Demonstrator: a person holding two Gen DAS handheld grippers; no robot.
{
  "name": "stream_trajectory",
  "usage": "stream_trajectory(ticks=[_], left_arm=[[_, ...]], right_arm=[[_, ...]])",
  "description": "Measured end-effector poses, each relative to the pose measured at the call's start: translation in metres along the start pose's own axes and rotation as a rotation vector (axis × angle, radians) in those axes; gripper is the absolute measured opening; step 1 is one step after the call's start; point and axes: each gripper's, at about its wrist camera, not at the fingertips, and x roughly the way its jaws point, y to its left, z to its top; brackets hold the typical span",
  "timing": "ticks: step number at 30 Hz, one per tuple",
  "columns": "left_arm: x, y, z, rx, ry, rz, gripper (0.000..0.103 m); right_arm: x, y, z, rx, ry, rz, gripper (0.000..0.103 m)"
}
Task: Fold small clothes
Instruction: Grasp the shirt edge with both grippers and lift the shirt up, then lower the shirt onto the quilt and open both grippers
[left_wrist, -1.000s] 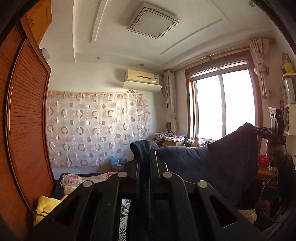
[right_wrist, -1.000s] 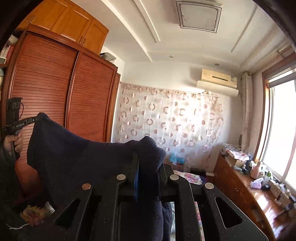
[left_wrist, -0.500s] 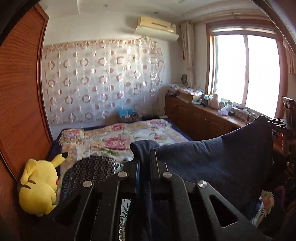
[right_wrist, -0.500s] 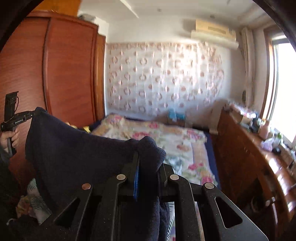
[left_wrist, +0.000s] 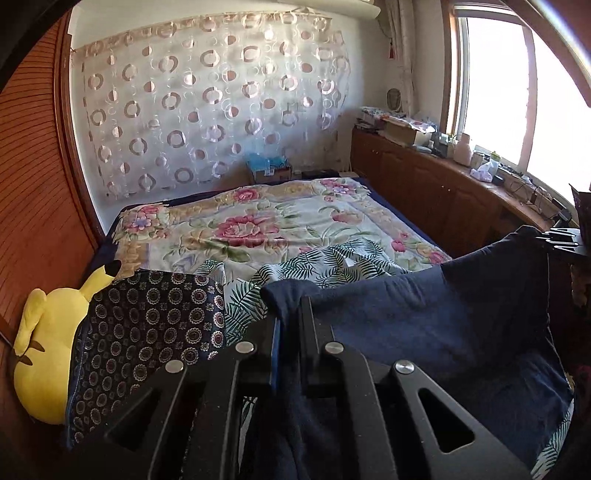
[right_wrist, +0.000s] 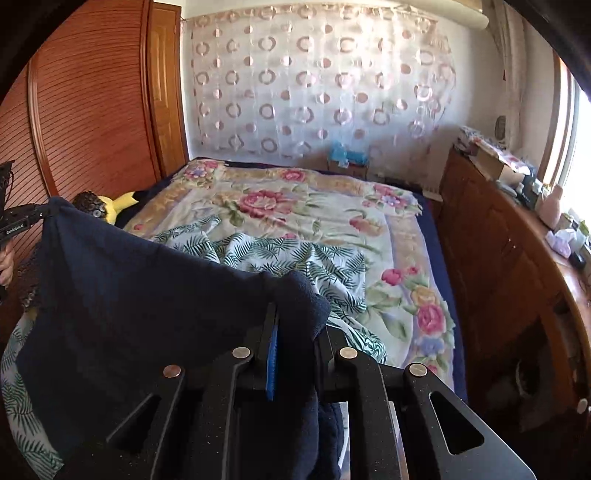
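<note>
Both the left gripper (left_wrist: 288, 325) and right gripper (right_wrist: 295, 328) are pinching a corner of the navy garment (left_wrist: 443, 325), stretching it out over the bed (left_wrist: 277, 229), so I'm guessing laying it flat comes next.

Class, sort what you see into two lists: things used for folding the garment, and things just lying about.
In use: navy garment; left hand-held gripper; right hand-held gripper; bed.

Lying about: yellow plush toy; patterned cloth; cardboard box.
</note>
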Motion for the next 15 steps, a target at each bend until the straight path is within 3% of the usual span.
stream_trajectory(ticks=[9, 15], left_arm=[[0.049, 0.009, -0.009, -0.021, 0.078, 0.013, 0.009], [0.055, 0.004, -0.006, 0.016, 0.081, 0.035, 0.014]], right_arm=[[0.049, 0.003, 0.007, 0.038, 0.061, 0.000, 0.016], [0.056, 0.008, 0.005, 0.025, 0.058, -0.018, 0.016]])
